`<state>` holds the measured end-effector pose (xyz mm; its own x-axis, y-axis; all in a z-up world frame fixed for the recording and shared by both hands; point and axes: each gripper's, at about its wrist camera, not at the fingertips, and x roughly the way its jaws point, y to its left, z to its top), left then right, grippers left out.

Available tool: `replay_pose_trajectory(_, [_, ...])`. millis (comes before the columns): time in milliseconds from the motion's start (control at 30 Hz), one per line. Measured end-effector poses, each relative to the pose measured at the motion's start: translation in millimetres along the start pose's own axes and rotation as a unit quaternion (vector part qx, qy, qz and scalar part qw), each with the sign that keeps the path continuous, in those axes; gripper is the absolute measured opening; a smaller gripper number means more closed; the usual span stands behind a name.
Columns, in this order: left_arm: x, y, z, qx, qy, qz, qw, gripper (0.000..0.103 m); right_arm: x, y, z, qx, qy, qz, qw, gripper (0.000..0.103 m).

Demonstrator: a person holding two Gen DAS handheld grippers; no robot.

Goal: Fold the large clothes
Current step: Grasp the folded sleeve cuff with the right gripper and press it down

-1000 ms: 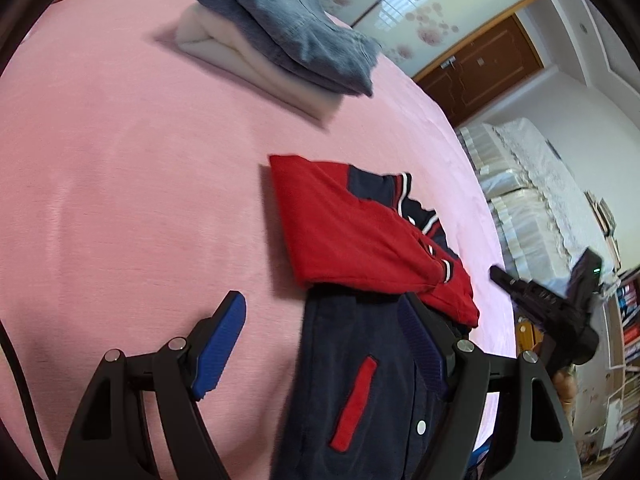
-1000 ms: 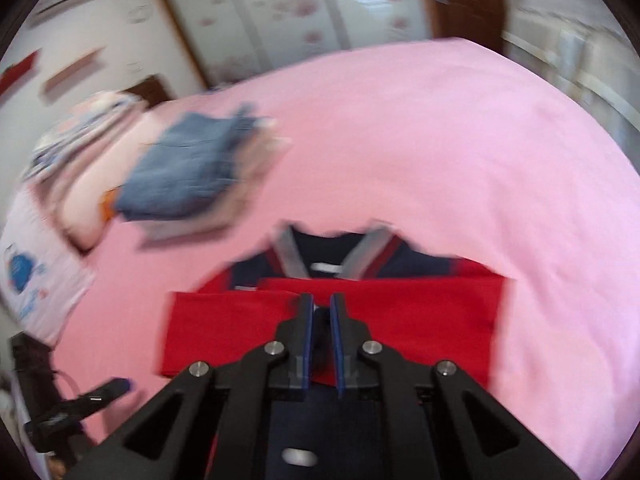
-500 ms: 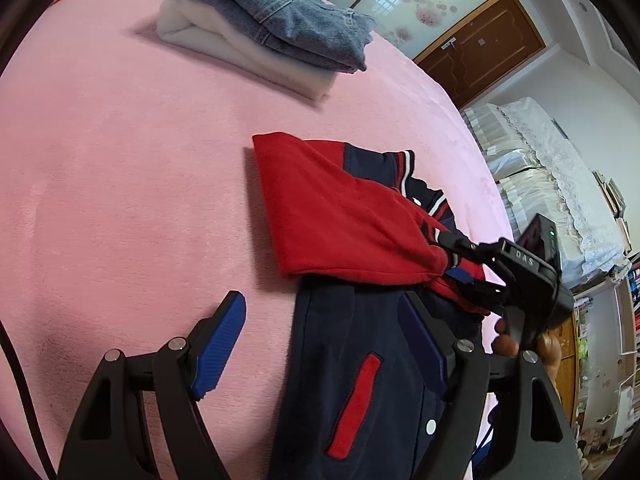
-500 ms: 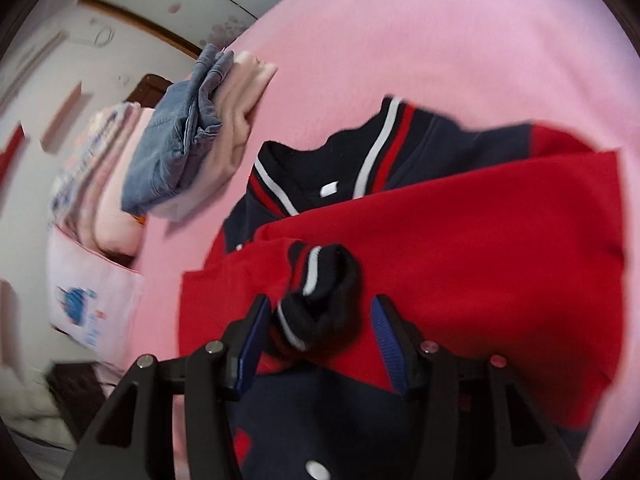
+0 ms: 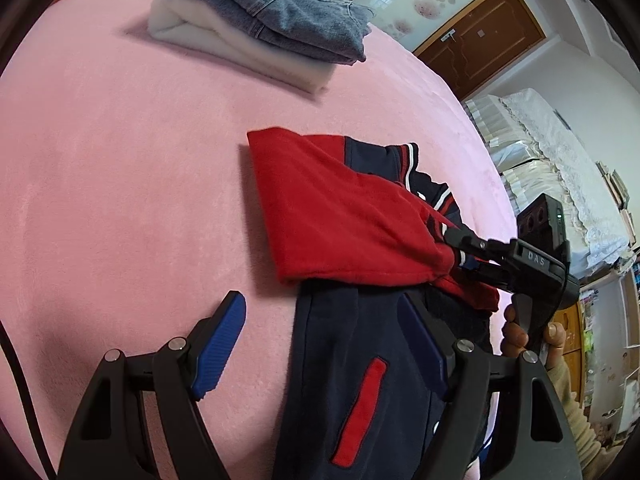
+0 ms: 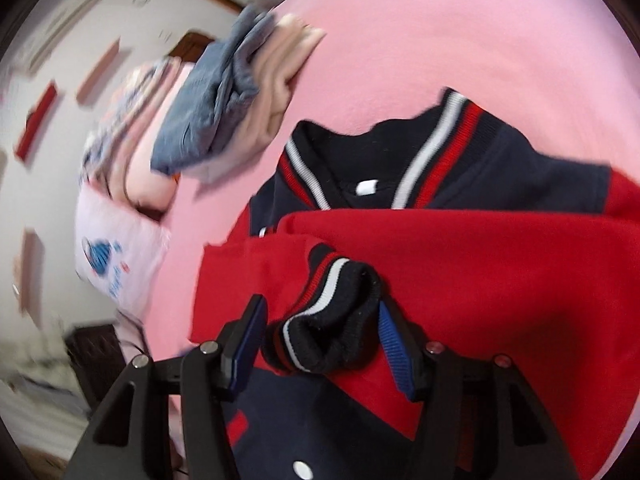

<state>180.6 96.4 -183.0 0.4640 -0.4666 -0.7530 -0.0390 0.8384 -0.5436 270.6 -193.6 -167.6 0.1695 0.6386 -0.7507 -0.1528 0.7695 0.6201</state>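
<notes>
Jacket (image 5: pixel 344 224), navy with red sleeves, lies on the pink bedspread (image 5: pixel 120 168), filling the centre and lower right of my left wrist view and most of the lower half of my right wrist view. Both red sleeves are folded across its chest, and the striped collar (image 6: pixel 436 148) shows just above them. No boxes or baskets appear; the only stack is folded jeans (image 5: pixel 276 4) resting on a folded cream garment (image 5: pixel 240 46) at the top of the left view, well apart from the jacket.

My left gripper (image 5: pixel 326 340) has its jaws spread wide: one blue pad hovers over bare bedspread, the other over the navy front near a red pocket trim (image 5: pixel 360 412). My right gripper (image 6: pixel 320 332) stands apart too, with the sleeve's ribbed cuff (image 6: pixel 332 320) bunched loosely between its pads; I cannot tell whether the pads touch it. From the left view, that gripper (image 5: pixel 464 254) reaches in from the right edge, my hand (image 5: pixel 528 332) partly hidden behind its handle.

Jacket's hem is cut off at the bottom of both views. The right view is smeared at upper left, where pillows and wall items are hard to make out.
</notes>
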Motion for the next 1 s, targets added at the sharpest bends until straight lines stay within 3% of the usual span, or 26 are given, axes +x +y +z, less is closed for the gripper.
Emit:
replay_pose_trajectory(67, [0, -1, 7, 0.003, -0.004, 0.004, 1.0000, 0.077, 0, 6, -1, -0.025, 0.003, -0.011, 1.000, 0.052])
replay_pose_trajectory(133, [-2, -2, 12, 0.005, -0.009, 0.008, 0.9999, 0.077, 2, 10, -2, -0.045, 0.011, -0.021, 0.999, 0.036])
replay_pose_trajectory(200, [-3, -3, 18, 0.008, -0.014, 0.013, 0.9998, 0.077, 4, 20, -7, -0.078, 0.012, -0.063, 0.995, 0.018])
replay_pose_trajectory(367, [-5, -11, 30, 0.024, -0.025, 0.023, 0.9991, 0.077, -11, 57, -20, -0.151, -0.025, -0.146, 0.977, 0.011])
replay_pose_trajectory(533, [-4, -20, 37, 0.037, -0.031, 0.022, 0.9986, 0.077, -64, 90, -25, -0.162, -0.109, -0.132, 0.972, 0.011])
replay_pose_trajectory(700, [5, -29, 43, 0.048, -0.030, 0.021, 0.9982, 0.077, -103, 70, -30, -0.113, -0.173, -0.144, 0.968, 0.011])
replay_pose_trajectory(900, [31, -38, 49, 0.063, -0.012, 0.034, 0.9974, 0.077, -89, -12, -44, 0.010, -0.149, -0.187, 0.971, 0.011])
replay_pose_trajectory(1000, [44, -41, 52, 0.066, -0.003, 0.046, 0.9967, 0.077, -87, -38, -57, 0.057, -0.150, -0.175, 0.971, 0.011])
